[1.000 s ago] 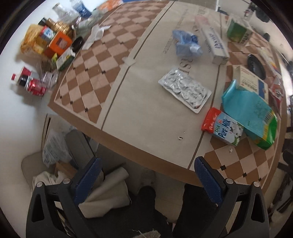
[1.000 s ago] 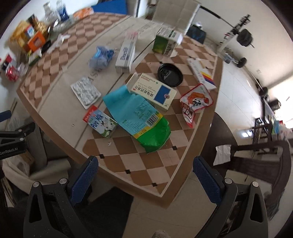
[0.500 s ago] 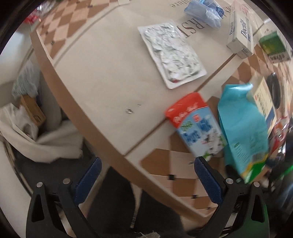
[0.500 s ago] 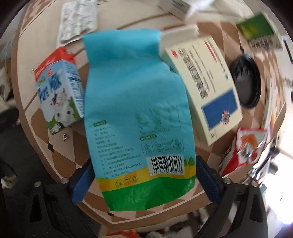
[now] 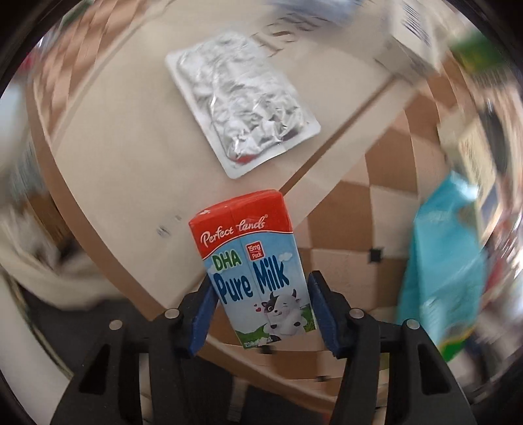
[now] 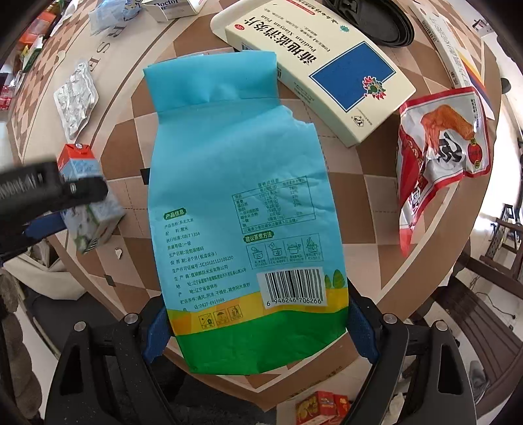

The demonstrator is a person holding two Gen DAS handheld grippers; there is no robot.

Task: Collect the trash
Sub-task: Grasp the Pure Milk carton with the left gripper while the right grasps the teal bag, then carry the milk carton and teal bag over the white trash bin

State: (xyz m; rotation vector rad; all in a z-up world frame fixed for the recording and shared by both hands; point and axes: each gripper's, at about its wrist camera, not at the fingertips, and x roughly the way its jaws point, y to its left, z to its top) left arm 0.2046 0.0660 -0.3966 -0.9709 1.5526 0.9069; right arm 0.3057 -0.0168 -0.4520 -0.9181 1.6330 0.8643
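Observation:
A small Pure Milk carton (image 5: pixel 255 271) with a red top lies near the table's front edge. My left gripper (image 5: pixel 260 314) has its blue pads on both sides of the carton's lower end, closed around it. The carton also shows in the right wrist view (image 6: pixel 86 196) with the left gripper on it. A flat blue and green rice bag (image 6: pixel 242 209) lies on the table. My right gripper (image 6: pixel 255 330) is open, its pads (image 6: pixel 361 333) standing at both sides of the bag's green bottom end.
A foil blister sheet (image 5: pixel 242 104) lies beyond the carton. A cream medicine box (image 6: pixel 327 68), a red snack wrapper (image 6: pixel 438 157) and a black lid (image 6: pixel 376 19) lie beyond the bag. A red box (image 6: pixel 323 407) sits on the floor below the table's rim (image 6: pixel 408 314).
Both grippers moved forward and down to the table. The left gripper narrowed from wide open onto the milk carton. The right gripper came up to the rice bag's bottom end.

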